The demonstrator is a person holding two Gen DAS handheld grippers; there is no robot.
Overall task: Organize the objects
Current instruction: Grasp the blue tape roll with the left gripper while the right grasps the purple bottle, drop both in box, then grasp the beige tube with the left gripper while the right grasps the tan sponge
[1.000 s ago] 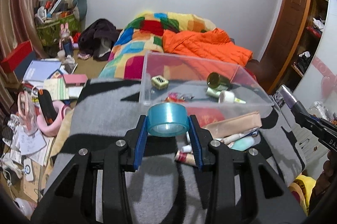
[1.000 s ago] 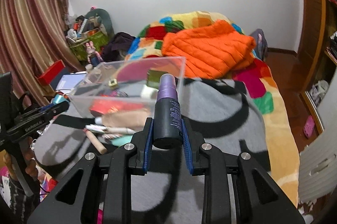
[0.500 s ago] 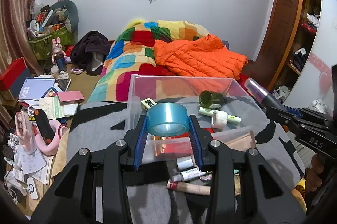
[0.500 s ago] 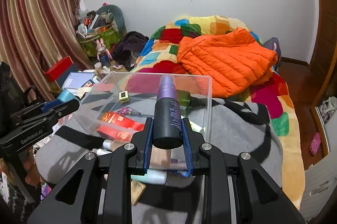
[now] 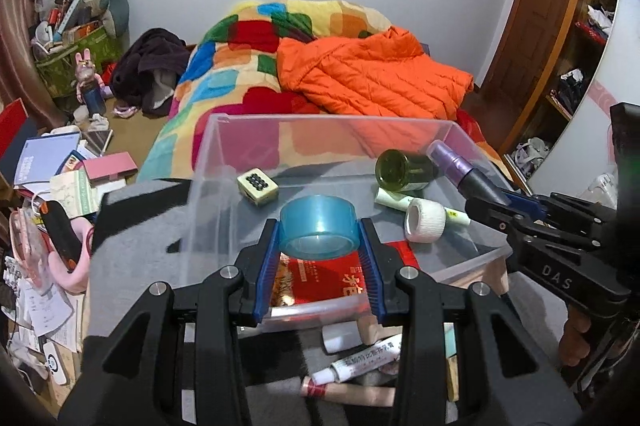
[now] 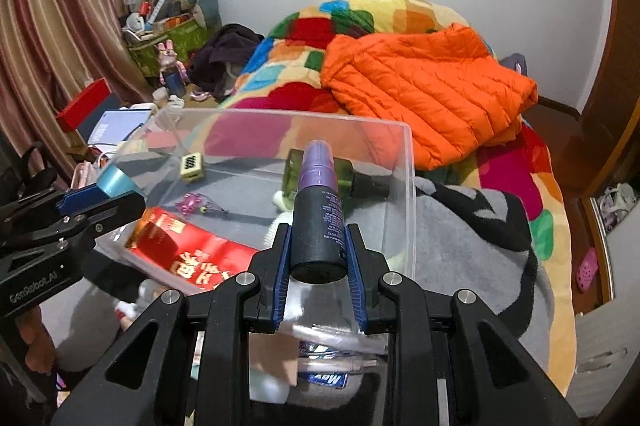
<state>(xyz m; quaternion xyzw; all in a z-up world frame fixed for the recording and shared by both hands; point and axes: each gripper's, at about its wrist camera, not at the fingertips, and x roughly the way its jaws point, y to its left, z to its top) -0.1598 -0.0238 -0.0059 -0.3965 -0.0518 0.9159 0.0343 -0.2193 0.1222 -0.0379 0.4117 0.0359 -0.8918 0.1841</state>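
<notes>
reading "das" on the right gripper (image 5: 486, 203), "genrobot.ai" on the left gripper (image 6: 100, 199).

The clear plastic bin (image 5: 208, 161) stands open at the top. Its grey floor is bare in the middle and along the far wall. A cream dotted cube (image 5: 257, 185), a green glass bottle (image 5: 404, 170) lying on its side, a white tape roll (image 5: 425, 219) and a red printed packet (image 5: 320, 282) crowd the sides and near end. Tubes (image 5: 362, 362) clutter the grey blanket (image 5: 140, 238) before the bin's near wall.
</notes>
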